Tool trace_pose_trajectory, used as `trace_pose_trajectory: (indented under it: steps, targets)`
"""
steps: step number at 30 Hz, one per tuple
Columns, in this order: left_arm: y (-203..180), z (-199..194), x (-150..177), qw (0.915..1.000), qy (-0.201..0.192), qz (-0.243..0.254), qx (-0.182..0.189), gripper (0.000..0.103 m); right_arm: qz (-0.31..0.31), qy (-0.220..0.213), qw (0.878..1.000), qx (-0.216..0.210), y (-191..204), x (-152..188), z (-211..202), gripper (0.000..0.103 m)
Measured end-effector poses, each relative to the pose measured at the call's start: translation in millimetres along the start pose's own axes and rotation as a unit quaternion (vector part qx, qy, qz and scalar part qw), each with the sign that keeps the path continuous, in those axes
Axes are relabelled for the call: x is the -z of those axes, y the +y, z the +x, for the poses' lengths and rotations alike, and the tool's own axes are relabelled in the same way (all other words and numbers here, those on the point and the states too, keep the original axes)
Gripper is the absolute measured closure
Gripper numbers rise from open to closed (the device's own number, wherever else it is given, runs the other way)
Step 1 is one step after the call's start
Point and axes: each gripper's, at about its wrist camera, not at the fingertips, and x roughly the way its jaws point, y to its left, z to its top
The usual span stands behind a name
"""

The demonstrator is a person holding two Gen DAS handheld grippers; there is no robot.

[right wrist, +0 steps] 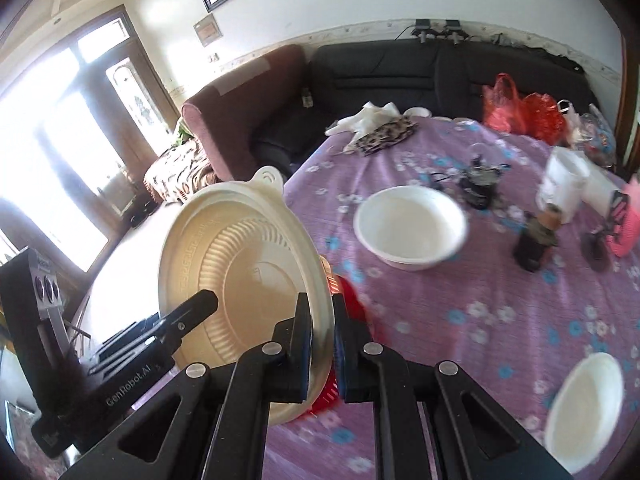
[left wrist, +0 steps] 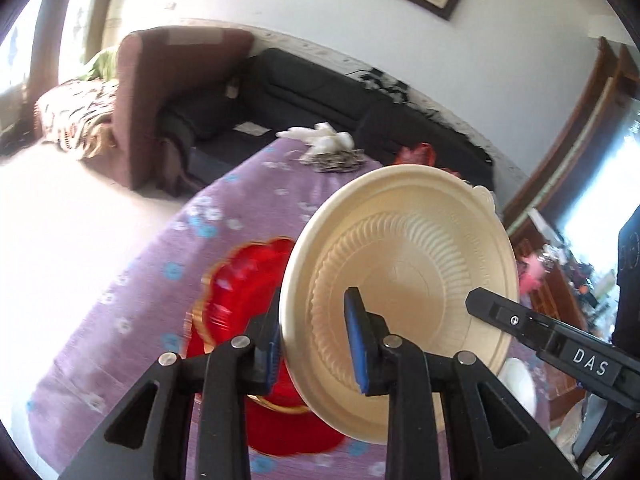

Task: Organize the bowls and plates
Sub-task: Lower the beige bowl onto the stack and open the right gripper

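A cream ribbed plastic plate [left wrist: 404,264] is held tilted on edge above the table. My left gripper [left wrist: 316,340] is shut on its rim. My right gripper [right wrist: 322,344] is shut on the opposite rim of the same plate [right wrist: 240,264]. The right gripper's finger [left wrist: 516,320] shows in the left wrist view, and the left gripper's finger [right wrist: 188,312] shows in the right wrist view. A red gold-rimmed plate [left wrist: 244,292] lies on the purple floral tablecloth [left wrist: 144,280] below the cream plate. A white bowl [right wrist: 410,228] sits mid-table and another white bowl [right wrist: 584,404] at the near right.
Red plastic bags [right wrist: 516,108], a white tub [right wrist: 564,184], a dark bottle [right wrist: 536,236] and small clutter [right wrist: 480,180] stand on the table's far side. White and patterned cloths [right wrist: 376,124] lie at the far edge. A black sofa [right wrist: 400,72] and maroon armchair [right wrist: 240,108] stand behind.
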Motion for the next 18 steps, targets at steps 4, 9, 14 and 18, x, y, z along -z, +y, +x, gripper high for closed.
trace_pose_trajectory:
  steps: [4,9,14,18]
  targets:
    - [26.9,19.3,-6.4,0.9994,0.022,-0.020,-0.016,0.077,0.003,0.028,1.000,0.012,10.7,-2.2,34.9,0.092]
    - [39.6,31.2,-4.2,0.9985,0.044,-0.032,-0.011,0.077,0.007,0.054,0.998,0.019,9.8,-0.7,63.7,0.091]
    - [43.8,36.7,-6.6,0.9981,0.049,-0.036,-0.006,0.073,0.018,0.062,0.998,0.017,5.4,1.4,74.0,0.089]
    - [44.0,34.6,-7.1,0.9984,0.042,-0.037,-0.008,0.058,0.023,0.065,0.997,0.017,1.0,1.1,77.8,0.083]
